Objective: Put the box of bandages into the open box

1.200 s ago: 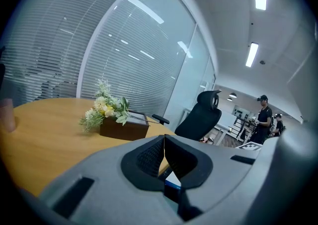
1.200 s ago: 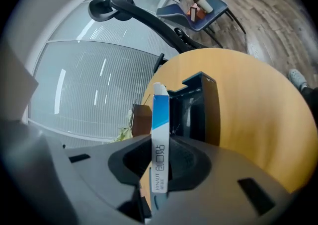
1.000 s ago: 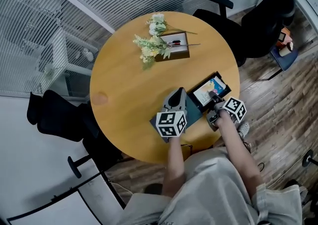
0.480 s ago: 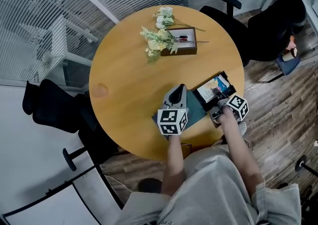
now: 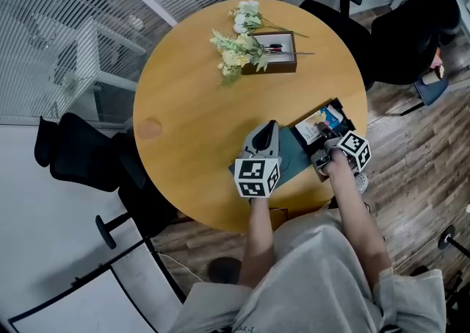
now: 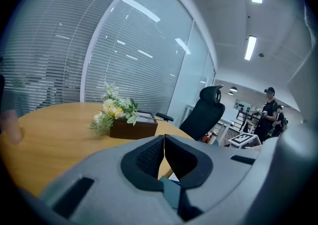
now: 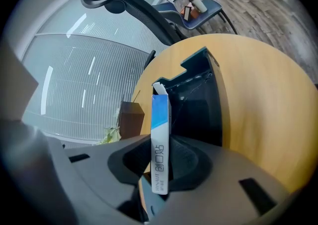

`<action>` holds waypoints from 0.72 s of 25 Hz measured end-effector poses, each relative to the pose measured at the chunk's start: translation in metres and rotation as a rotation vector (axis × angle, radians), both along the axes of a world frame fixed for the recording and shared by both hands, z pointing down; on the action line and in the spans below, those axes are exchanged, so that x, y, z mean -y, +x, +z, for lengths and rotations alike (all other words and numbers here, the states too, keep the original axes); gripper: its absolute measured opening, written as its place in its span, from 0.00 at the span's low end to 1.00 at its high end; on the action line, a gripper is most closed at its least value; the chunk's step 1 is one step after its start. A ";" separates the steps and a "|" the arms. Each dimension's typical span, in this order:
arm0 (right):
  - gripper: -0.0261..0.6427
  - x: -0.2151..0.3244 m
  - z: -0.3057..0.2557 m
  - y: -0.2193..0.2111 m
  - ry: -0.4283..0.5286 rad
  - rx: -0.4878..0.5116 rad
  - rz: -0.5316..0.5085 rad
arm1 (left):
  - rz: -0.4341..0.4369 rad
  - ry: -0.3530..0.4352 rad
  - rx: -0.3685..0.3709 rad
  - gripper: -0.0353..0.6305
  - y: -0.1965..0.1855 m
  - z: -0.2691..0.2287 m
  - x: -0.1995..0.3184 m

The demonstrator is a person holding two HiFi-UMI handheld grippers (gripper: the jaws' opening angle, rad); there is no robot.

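— Slim blue-and-white cardboard box of bandages (image 7: 160,134): it hangs edge-on over the round wooden desk (image 5: 191,104), at the near edge of the black open box (image 7: 198,59).
— The right tool (image 7: 161,163) pinches its flat faces, jaws narrowly apart. It may twist and snag the rim.
— The left tool (image 6: 164,152)?
— Jaws together, empty.

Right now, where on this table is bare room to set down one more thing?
The table is bare on its left half, from the flowers to the near edge; so is the band between flowers and left gripper. Crowded: the near right, with open box, right gripper and box of bandages.
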State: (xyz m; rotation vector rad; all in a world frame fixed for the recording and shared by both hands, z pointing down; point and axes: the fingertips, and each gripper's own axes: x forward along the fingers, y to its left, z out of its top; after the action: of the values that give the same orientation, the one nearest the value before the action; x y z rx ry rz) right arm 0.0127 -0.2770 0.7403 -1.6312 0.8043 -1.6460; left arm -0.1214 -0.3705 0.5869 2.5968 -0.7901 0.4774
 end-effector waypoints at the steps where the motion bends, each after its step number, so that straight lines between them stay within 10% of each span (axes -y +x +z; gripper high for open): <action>1: 0.17 0.001 0.000 -0.001 0.005 0.004 -0.002 | -0.002 -0.001 0.001 0.07 -0.001 0.000 0.000; 18: 0.48 -0.005 -0.017 -0.003 0.018 0.002 -0.061 | -0.005 0.032 -0.006 0.07 -0.002 -0.013 -0.004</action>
State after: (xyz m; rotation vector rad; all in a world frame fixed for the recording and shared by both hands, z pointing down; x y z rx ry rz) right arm 0.0094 -0.2722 0.7237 -1.6065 0.8729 -1.6773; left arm -0.1233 -0.3668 0.5744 2.6241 -0.8087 0.4581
